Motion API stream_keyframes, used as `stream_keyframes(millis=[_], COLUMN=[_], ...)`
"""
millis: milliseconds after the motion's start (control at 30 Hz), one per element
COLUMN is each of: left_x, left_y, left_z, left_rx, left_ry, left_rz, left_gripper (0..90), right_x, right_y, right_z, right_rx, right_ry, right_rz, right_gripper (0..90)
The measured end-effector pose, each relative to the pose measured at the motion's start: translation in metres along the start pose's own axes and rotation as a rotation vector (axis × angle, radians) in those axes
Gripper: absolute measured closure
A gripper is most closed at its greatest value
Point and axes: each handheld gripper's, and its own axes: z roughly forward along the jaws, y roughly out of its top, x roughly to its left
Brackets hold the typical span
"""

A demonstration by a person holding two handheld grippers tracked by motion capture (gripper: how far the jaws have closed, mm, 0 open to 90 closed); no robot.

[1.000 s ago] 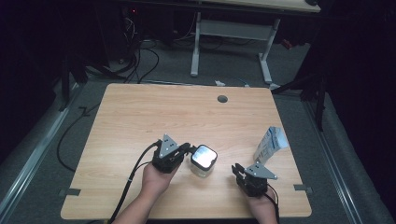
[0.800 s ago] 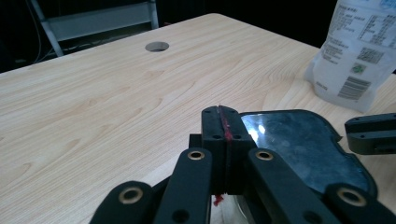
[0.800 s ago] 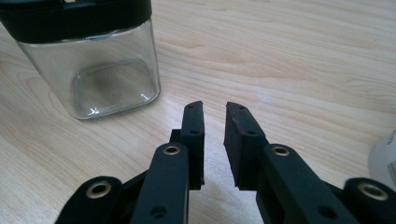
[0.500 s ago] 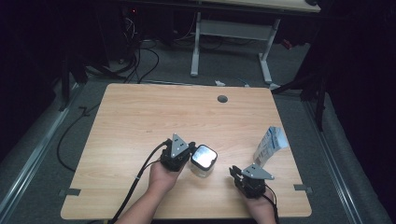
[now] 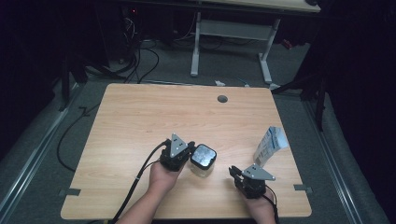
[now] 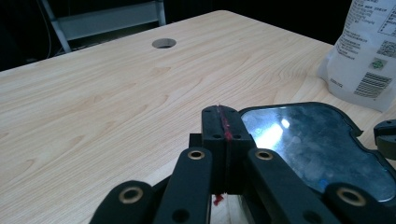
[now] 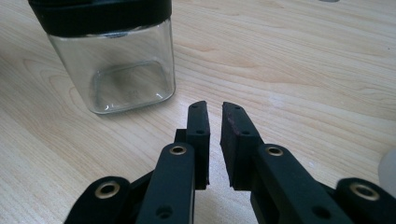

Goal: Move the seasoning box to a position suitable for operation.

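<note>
Right jaws nearly closed, nothing between them.

We saw the right gripper (image 7: 214,108) narrow to a slim empty gap, short of the jar (image 5: 202,160); the left gripper (image 6: 223,122) stayed clenched just beside its black lid, the pouch (image 5: 270,145) well apart.

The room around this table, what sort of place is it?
Probably a lab or workshop. A person's hands hold the left gripper and right gripper over a bare wooden table, loose cables trail across grey carpet, and a desk frame stands behind in the dark.
</note>
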Motion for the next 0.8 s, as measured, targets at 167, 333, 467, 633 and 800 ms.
stream_keyframes(millis=[167,333,467,633,800], left_x=[0.0006,0.0000,0.0013,0.0020,0.0023], left_y=[-0.0004,-0.0013,-0.0018,-0.0021,-0.0024], left_z=[-0.0001,-0.0001,0.0001,0.0003,0.0004], left_rx=[-0.005,-0.011,-0.012,-0.017,-0.017], left_ry=[-0.008,-0.005,-0.003,-0.009,-0.009], left_rz=[-0.008,-0.010,-0.020,-0.033,-0.038], left_gripper=[90.0,90.0,90.0,90.0,90.0], right_x=[0.0007,0.0022,0.0031,0.0032,0.0040], right_y=[-0.0006,-0.0009,-0.0010,-0.0009,-0.0009], right_z=[0.0007,0.0017,0.0022,0.0021,0.0023], right_rx=[0.002,0.004,0.004,0.004,0.004], right_ry=[0.003,0.006,0.008,0.009,0.015], right_rz=[-0.001,-0.008,-0.010,-0.010,-0.010], right_gripper=[81.7,82.1,82.1,82.4,82.9])
